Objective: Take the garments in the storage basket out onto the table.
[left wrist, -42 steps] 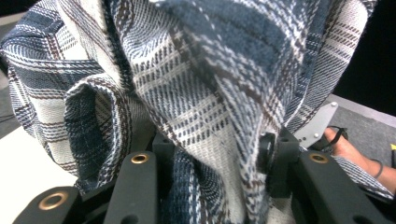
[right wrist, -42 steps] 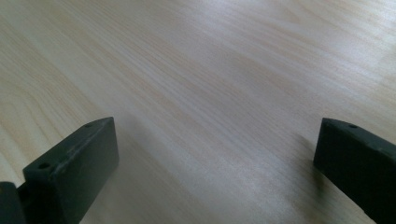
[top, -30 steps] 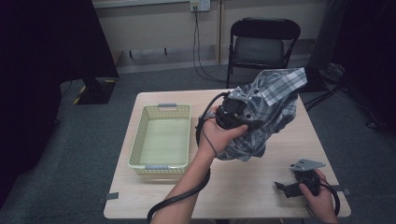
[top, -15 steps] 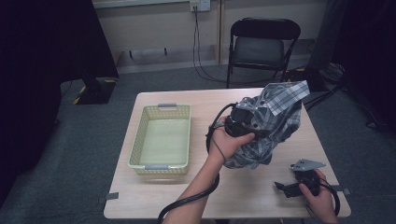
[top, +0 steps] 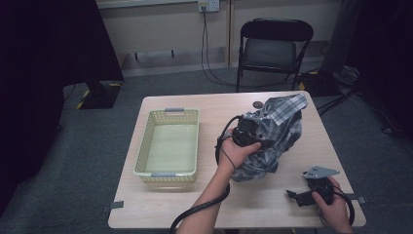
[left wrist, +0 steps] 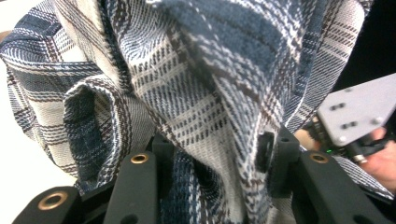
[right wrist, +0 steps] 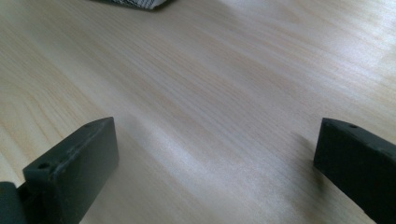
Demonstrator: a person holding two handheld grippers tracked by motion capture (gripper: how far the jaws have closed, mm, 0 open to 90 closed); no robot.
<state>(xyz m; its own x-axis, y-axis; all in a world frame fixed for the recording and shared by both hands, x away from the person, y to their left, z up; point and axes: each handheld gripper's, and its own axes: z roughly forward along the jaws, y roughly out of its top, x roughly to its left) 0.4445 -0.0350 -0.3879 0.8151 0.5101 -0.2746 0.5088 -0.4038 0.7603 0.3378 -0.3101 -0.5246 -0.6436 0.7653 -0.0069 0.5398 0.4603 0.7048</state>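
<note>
A blue, white and brown plaid cloth (top: 275, 131) hangs bunched over the middle right of the wooden table (top: 243, 202), its lower folds resting on the top. My left gripper (top: 249, 130) is shut on a fold of it. In the left gripper view the two black jaws pinch the plaid cloth (left wrist: 196, 102) between them near the left gripper's (left wrist: 215, 154) tips. My right gripper (top: 297, 196) rests on the table at the front right, held by a hand. In the right gripper view, the right gripper (right wrist: 215, 149) stands open over bare wood with nothing between its jaws.
A pale yellow plastic basket (top: 168, 146) sits empty on the table's left half. A black folding chair (top: 272, 48) stands behind the table. Cables trail on the floor at the back. A small dark disc (top: 257, 104) lies near the table's far edge.
My left gripper has come down and a little to the right with the cloth, so the cloth now settles lower on the table. The right gripper has stayed put.
</note>
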